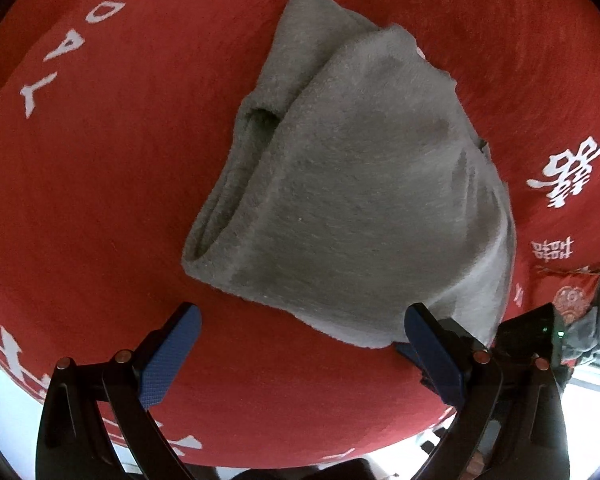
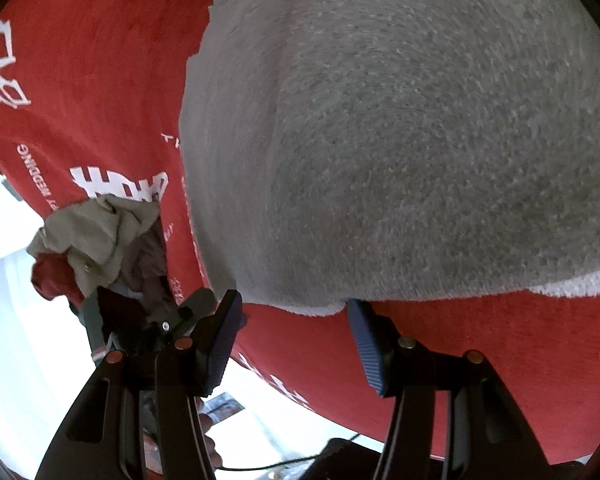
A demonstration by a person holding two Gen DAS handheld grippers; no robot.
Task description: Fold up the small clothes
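A small grey fleece garment (image 1: 340,184) lies folded on a red cloth with white lettering (image 1: 100,200). My left gripper (image 1: 300,320) is open, its blue pads just short of the garment's near edge, holding nothing. In the right wrist view the same grey garment (image 2: 420,140) fills most of the frame. My right gripper (image 2: 292,312) is open right at the garment's near edge, with the hem lying between the two pads. The right gripper also shows in the left wrist view (image 1: 540,332), at the garment's right corner.
A heap of other clothes, beige and red (image 2: 100,240), lies at the edge of the red cloth to the left of my right gripper. The cloth's edge (image 2: 280,392) runs close below both grippers, with bright floor beyond.
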